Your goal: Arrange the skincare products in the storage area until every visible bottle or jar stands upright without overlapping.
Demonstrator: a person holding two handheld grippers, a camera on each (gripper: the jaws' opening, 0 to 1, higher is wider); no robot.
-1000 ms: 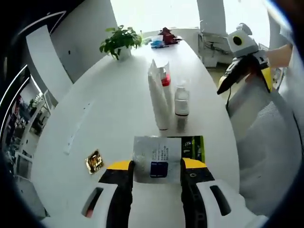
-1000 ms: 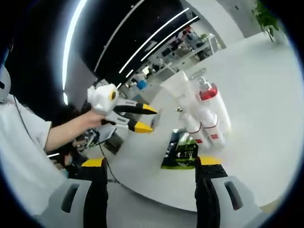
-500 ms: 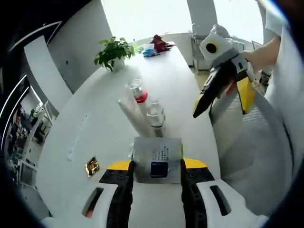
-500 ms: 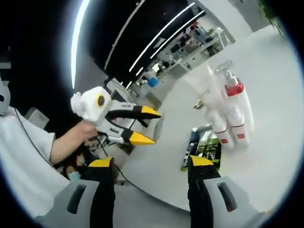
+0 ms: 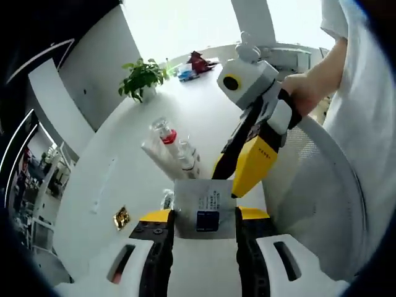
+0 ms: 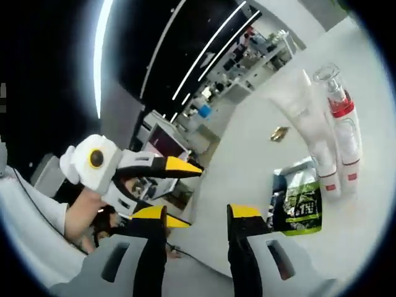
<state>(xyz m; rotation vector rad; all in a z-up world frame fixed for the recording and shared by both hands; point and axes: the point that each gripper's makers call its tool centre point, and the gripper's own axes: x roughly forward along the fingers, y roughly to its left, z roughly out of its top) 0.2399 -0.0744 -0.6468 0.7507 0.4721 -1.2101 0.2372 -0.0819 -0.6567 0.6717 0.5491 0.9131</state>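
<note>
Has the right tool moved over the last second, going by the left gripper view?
Yes. The yellow-tipped right tool has swung in from the table's far right edge toward the red-collared clear bottle, now hanging beside the bottle cluster above the grey sachet.
</note>
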